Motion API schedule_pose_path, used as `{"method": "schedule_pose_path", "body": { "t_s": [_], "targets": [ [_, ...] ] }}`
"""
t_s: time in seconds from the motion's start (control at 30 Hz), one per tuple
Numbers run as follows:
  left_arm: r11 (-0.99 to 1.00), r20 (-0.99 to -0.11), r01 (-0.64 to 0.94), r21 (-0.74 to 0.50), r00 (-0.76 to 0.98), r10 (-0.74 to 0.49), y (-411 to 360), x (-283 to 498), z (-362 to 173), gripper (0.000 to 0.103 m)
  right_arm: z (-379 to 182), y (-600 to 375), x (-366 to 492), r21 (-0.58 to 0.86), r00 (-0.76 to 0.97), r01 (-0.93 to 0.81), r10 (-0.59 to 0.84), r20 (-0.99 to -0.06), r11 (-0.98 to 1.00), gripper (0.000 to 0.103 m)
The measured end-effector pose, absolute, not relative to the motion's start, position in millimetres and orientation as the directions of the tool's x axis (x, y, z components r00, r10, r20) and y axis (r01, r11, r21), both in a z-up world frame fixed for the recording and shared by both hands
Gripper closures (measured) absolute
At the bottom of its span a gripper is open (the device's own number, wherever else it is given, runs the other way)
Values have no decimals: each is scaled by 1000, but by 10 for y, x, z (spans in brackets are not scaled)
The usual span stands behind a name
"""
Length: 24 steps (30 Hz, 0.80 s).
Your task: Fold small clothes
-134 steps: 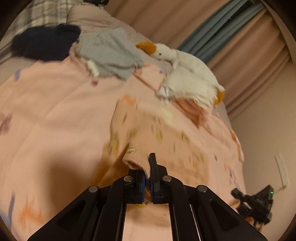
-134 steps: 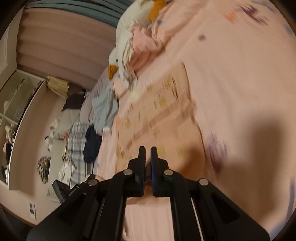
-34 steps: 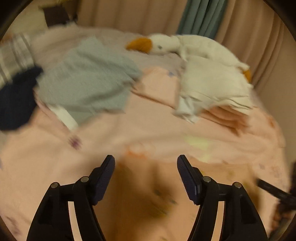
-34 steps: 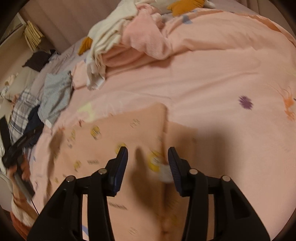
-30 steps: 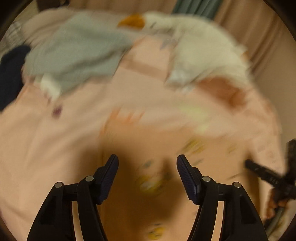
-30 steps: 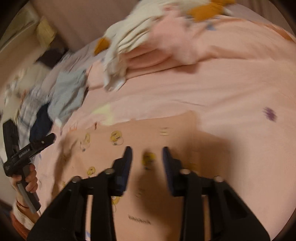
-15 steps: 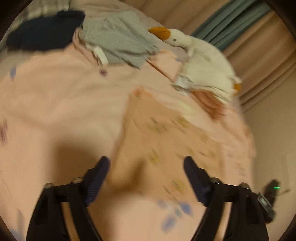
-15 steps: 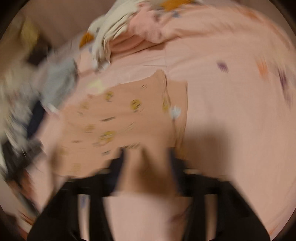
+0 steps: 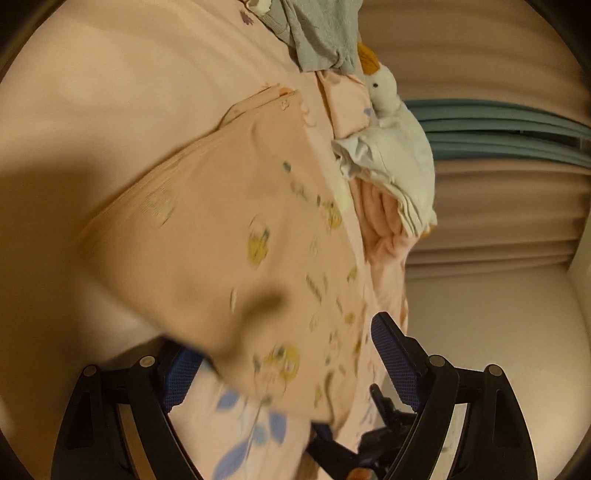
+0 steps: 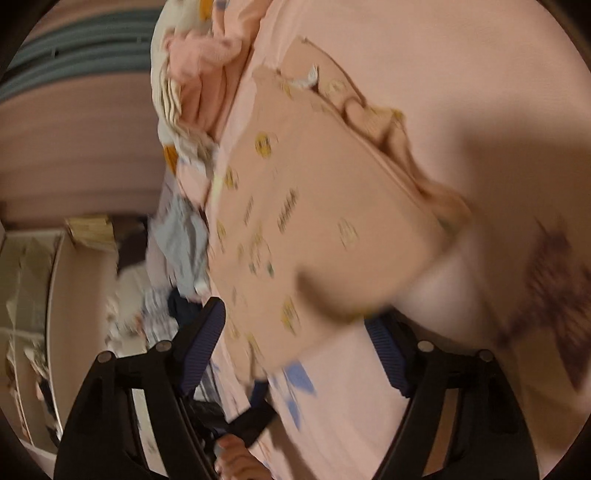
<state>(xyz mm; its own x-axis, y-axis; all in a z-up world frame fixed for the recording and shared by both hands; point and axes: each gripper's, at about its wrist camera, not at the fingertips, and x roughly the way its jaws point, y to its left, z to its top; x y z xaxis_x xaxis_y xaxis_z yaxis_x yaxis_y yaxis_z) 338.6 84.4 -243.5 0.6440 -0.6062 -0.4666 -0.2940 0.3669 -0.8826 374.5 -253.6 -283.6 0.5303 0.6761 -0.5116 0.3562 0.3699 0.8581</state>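
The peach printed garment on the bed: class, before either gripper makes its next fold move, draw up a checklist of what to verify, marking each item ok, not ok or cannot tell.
1. Peach printed garment lies spread on the bedspread: ok.
2. Left gripper free, jaws wide, near corner between them, unpinched: ok.
3. Right gripper free, jaws closing, garment edge between them, not pressed: ok.
4. Far edge flat: not ok, bunched.
5. Goose plush and grey garment off the garment: ok.
6. Image sharpness for aiming: not ok, blurred.
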Motion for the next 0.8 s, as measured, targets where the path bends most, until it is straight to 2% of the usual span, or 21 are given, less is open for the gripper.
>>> {"method": "schedule_pose_path", "body": {
  "t_s": [0.1, 0.13, 0.17, 0.2, 0.23, 0.27, 0.33, 0.4, 0.57, 0.67, 0.73, 0.8],
  "targets": [
    [394, -459, -263, -881, 680, -572, 768, 3593, -2410, 17, -2826, -2504, 3989, 871, 563, 349, 665, -490, 346, 29],
    [413, -467, -256, -874, 682, -563, 742, 3630, -2402, 24, -2840, -2524, 4045, 872, 570, 344, 661, -488, 347, 33],
    [445, -493, -264, -856, 676, -548, 725, 3675, -2397, 34, -2863, -2562, 4077, 868, 569, 345, 656, -496, 358, 48],
    [496, -551, -295, -817, 654, -518, 743, 3673, -2400, 63, -2905, -2536, 4133, 848, 558, 350, 639, -529, 397, 79],
    [557, -629, -346, -755, 624, -464, 742, 3691, -2430, 86, -2959, -2559, 4159, 829, 545, 354, 625, -559, 433, 93],
    [573, -647, -358, -737, 621, -443, 849, 3586, -2459, 89, -3031, -2603, 4143, 840, 550, 342, 635, -543, 422, 94],
    [567, -630, -347, -747, 641, -438, 910, 3504, -2475, 93, -3054, -2723, 4068, 873, 579, 313, 654, -487, 374, 95],
    [586, -653, -370, -721, 643, -399, 945, 3423, -2351, 97, -2955, -2744, 4031, 877, 576, 297, 661, -481, 378, 95],
    [645, -605, -260, -718, 691, -395, 977, 2949, -1810, 98, -2449, -2732, 3753, 862, 570, 193, 661, -487, 468, 95],
    [651, -568, -192, -734, 699, -434, 971, 2414, -1638, 98, -2188, -2811, 3319, 885, 582, 133, 688, -434, 446, 95],
    [661, -561, -153, -735, 686, -464, 958, 2036, -1673, 98, -2097, -2861, 2926, 868, 570, 96, 688, -449, 487, 94],
    [712, -646, -209, -670, 637, -421, 939, 1685, -1882, 98, -2154, -2896, 2504, 809, 536, 105, 652, -536, 579, 88]
  ]
}}
